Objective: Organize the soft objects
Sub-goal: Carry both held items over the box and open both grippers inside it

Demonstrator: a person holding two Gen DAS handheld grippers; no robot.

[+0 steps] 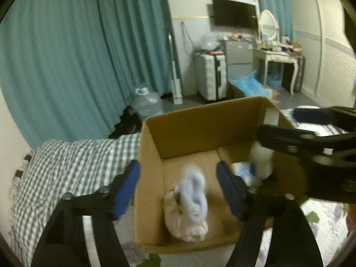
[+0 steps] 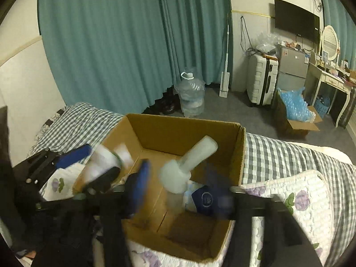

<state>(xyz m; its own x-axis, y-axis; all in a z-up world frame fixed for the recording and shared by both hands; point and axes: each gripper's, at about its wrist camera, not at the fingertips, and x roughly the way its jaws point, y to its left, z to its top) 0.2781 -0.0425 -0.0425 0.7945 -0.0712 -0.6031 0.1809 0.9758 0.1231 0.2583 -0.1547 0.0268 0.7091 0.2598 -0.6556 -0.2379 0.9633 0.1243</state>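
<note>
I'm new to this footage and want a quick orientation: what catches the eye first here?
An open cardboard box on the bed dominates both views. In the left wrist view, the open left gripper frames a pale blue sock over a beige bundle inside. In the right wrist view, a blurred white sock hangs between the right gripper's spread fingers.

home bedroom | bed (image 2: 278, 155) | wall TV (image 2: 297, 23) | vanity w/ mirror (image 1: 276, 55)

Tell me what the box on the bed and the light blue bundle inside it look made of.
Box: brown corrugated cardboard, matte, with creased flaps and raw cut edges. Light blue bundle: looks like soft knit or fleece fabric, fuzzy and rolled; motion blur leaves the exact weave unclear.
</note>
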